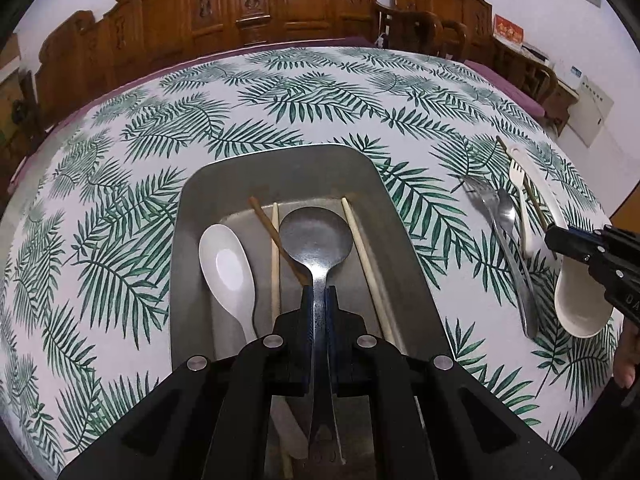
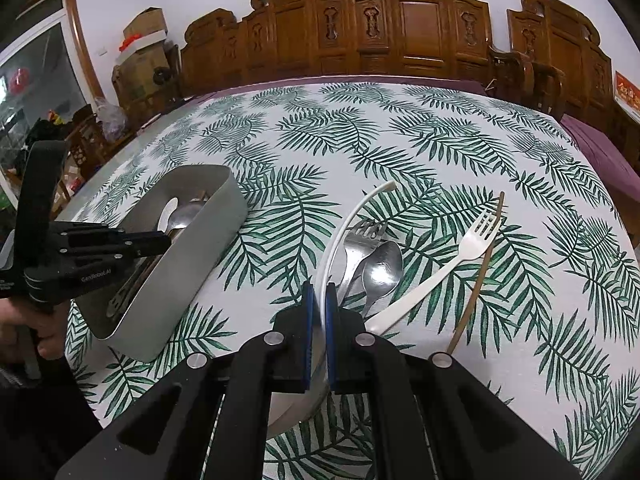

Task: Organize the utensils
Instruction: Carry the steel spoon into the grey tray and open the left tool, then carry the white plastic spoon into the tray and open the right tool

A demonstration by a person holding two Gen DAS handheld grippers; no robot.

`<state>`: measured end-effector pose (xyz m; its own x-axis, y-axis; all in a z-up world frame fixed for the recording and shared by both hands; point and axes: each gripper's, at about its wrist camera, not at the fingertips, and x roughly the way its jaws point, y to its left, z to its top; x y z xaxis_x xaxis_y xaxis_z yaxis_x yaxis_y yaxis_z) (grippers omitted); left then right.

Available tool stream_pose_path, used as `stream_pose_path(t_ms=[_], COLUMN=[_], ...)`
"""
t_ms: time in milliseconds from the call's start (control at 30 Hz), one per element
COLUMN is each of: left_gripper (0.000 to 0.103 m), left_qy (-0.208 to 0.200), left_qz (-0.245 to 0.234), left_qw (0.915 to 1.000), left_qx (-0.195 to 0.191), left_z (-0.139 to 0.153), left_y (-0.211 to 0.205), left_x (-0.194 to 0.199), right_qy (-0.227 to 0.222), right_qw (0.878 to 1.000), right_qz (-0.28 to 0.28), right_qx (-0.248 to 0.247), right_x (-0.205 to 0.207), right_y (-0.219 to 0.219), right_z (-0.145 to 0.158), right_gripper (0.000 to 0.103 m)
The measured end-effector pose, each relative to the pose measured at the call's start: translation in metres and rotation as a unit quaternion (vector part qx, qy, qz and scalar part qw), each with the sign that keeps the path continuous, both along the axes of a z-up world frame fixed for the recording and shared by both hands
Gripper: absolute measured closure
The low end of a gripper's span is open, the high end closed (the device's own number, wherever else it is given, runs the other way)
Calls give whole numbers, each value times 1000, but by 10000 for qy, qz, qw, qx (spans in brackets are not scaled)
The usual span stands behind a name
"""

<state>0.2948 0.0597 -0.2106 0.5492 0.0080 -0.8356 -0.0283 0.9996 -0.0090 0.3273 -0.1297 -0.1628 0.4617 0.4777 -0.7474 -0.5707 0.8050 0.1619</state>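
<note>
- While your left gripper [image 1: 319, 294] hangs over the grey metal tray [image 1: 192, 216] at the centre of the left wrist view, its jaws are clamped on the handle of the large metal spoon [image 1: 316, 240], whose bowl sits low inside the tray.
- Beside that spoon in the tray lie a white spoon [image 1: 226, 264] to its left, a dark chopstick [image 1: 276, 236] crossing a pale chopstick [image 1: 275, 264], and another pale chopstick [image 1: 366, 260] along the right wall.
- Your right gripper [image 2: 319, 304], at lower centre of the right wrist view, has its jaws pinched narrow on the rim of the white ladle [image 2: 340, 228] (its thin handle arcs up toward the frame's middle).
- Just right of that ladle on the leaf-print table [image 2: 400, 128] rest a metal fork [image 2: 358, 240] and a small metal spoon [image 2: 382, 268], overlapping.
- Further right lie a white plastic fork [image 2: 448, 268] and a thin brown chopstick [image 2: 480, 272], touching near the tines.
- At the left edge of the right wrist view, your hand [image 2: 28, 332] grips the left tool.
</note>
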Motion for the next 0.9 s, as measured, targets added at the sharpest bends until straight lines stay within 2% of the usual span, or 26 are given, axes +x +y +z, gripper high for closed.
stream_pose_path(t_ms=[167,500,900], left_gripper=[98,98,97], left_qy=[-69,-561,-959], left_qz=[-1,2,234], left_qw=[10000,9984,9949], left_qx=[58,-75,-218], left_z=[3,34,61], left_y=[-1,7,42], left_x=[-1,-19,-40], right_qy=[5,-45,-253], right_qw=[10000,10000,9988], right_qz=[-5,-10,366], right_qx=[-12,39,218], right_x=[0,-7,-26], right_y=[-1,5,51], right_z=[-1,5,33], right_gripper=[96,96,96])
